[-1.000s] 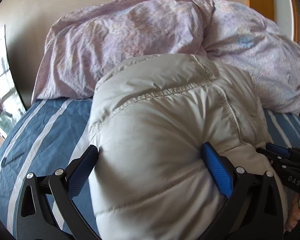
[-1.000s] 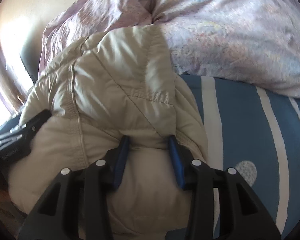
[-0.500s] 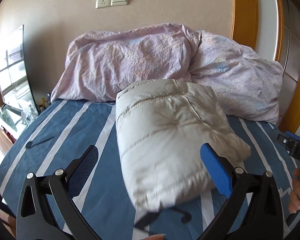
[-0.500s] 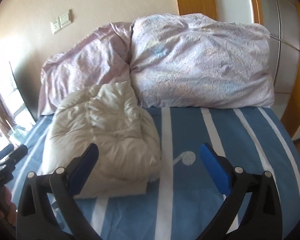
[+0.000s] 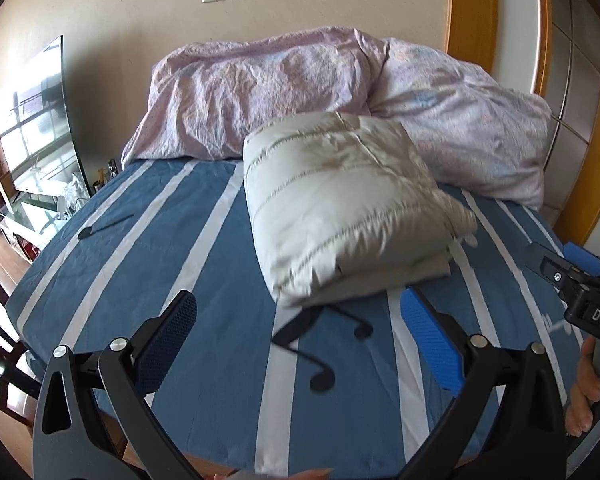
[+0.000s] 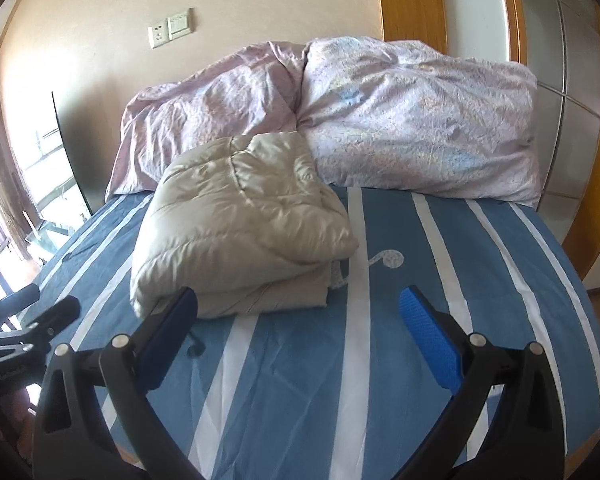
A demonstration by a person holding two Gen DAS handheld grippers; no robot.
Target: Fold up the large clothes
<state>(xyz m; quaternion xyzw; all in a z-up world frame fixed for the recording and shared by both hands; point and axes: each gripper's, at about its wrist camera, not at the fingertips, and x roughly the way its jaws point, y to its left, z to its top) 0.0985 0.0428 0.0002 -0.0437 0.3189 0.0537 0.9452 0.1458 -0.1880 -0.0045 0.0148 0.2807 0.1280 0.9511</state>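
Note:
A cream puffer jacket (image 5: 340,204) (image 6: 240,224) lies folded into a thick bundle on the blue striped bed, its far edge against the pillows. My left gripper (image 5: 296,340) is open, held back from the bundle's near edge with nothing between its blue pads. My right gripper (image 6: 298,328) is open too, its left pad close to the bundle's near corner but not on it. In the left wrist view the right gripper (image 5: 580,280) shows at the right edge with a hand below it; the left gripper (image 6: 28,328) shows at the left edge of the right wrist view.
Two lilac pillows (image 5: 260,96) (image 6: 416,120) are heaped against the wall at the head of the bed (image 5: 140,264). A dark screen (image 5: 36,116) and a cluttered glass stand sit to the left. Wooden door trim (image 6: 412,0) stands at the right.
Both grippers have let go of the jacket and pulled back and up from it. The right gripper's jaws went from shut on the fabric to wide open. The bundle now rests on the bed.

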